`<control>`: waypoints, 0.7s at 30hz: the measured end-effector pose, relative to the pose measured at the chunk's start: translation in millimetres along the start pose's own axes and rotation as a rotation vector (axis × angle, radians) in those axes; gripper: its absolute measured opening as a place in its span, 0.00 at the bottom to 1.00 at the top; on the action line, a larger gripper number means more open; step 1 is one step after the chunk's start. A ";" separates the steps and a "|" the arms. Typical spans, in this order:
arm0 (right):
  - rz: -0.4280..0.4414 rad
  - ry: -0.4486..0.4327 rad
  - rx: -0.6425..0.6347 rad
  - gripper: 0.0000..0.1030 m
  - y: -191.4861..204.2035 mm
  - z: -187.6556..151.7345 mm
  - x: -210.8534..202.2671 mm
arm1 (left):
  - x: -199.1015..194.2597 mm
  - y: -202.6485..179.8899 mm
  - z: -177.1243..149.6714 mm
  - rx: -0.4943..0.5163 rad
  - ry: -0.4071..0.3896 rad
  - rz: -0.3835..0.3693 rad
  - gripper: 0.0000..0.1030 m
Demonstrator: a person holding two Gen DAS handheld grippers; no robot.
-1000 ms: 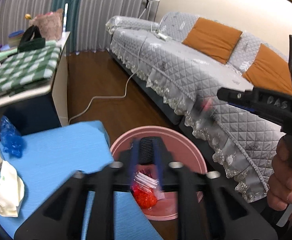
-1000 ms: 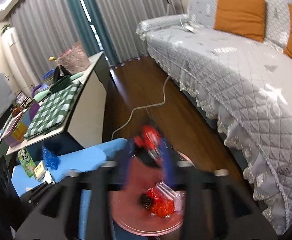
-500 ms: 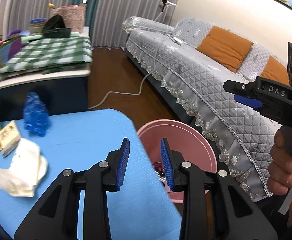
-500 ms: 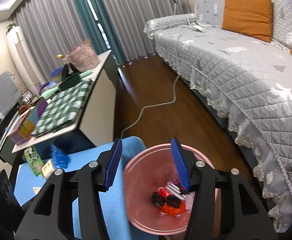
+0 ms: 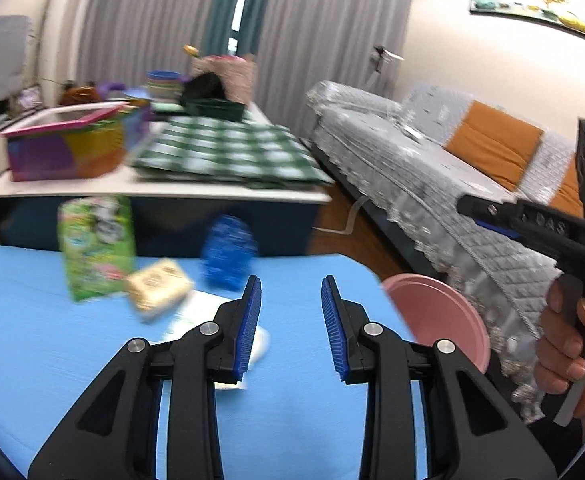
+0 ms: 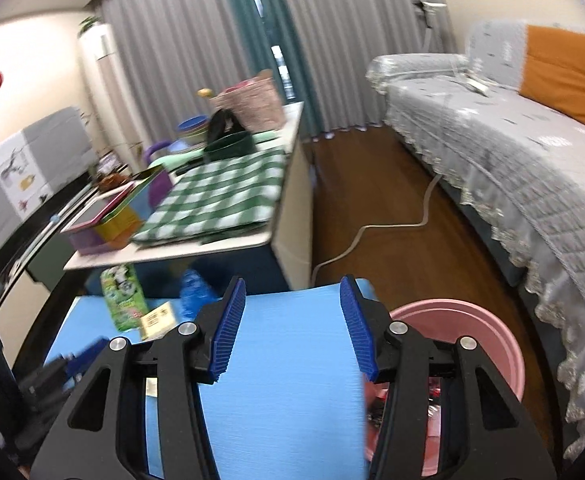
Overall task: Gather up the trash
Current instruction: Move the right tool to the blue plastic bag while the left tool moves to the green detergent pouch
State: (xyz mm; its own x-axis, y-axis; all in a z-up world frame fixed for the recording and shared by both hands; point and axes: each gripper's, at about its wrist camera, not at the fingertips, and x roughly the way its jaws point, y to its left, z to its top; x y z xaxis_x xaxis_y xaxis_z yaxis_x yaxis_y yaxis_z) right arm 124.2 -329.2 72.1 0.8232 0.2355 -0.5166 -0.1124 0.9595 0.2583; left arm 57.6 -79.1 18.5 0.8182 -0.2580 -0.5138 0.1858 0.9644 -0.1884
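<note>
Now, going left to right in my left wrist view: the green packet [image 5: 96, 248], the small beige box [image 5: 158, 284] and the blue crumpled wrapper [image 5: 228, 252] lie upper left of my left gripper [image 5: 290, 320] on the blue table [image 5: 32, 340], the white wrapper [image 5: 258, 344] touching behind its left pad. That gripper is nearer them, partly open and empty. The pink bin [image 5: 440, 320] sits right. My right gripper [image 6: 292, 326] holds nothing, its jaws closing a little.

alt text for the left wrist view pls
The left gripper, open and empty, hangs over a blue table with a green packet, small box and blue wrapper; a pink bin stands at right.
</note>
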 end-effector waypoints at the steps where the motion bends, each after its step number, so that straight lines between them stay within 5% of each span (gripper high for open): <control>1: 0.010 0.004 -0.012 0.46 7.4 -0.9 4.1 | -1.4 12.2 1.4 -0.006 -0.010 0.024 0.31; 12: 0.108 0.033 -0.100 0.42 79.5 -11.3 60.8 | 8.4 136.4 9.2 -0.134 -0.039 0.203 0.31; 21: 0.122 0.071 -0.052 0.42 88.4 -17.9 116.6 | 43.5 178.5 5.2 -0.170 -0.005 0.238 0.31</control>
State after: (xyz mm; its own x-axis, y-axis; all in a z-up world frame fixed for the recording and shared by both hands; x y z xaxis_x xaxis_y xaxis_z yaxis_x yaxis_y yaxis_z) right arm 200.3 -214.1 20.1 0.7602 0.3596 -0.5410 -0.2396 0.9293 0.2811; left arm 129.2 82.1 -33.2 0.8308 -0.0253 -0.5560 -0.1051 0.9739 -0.2013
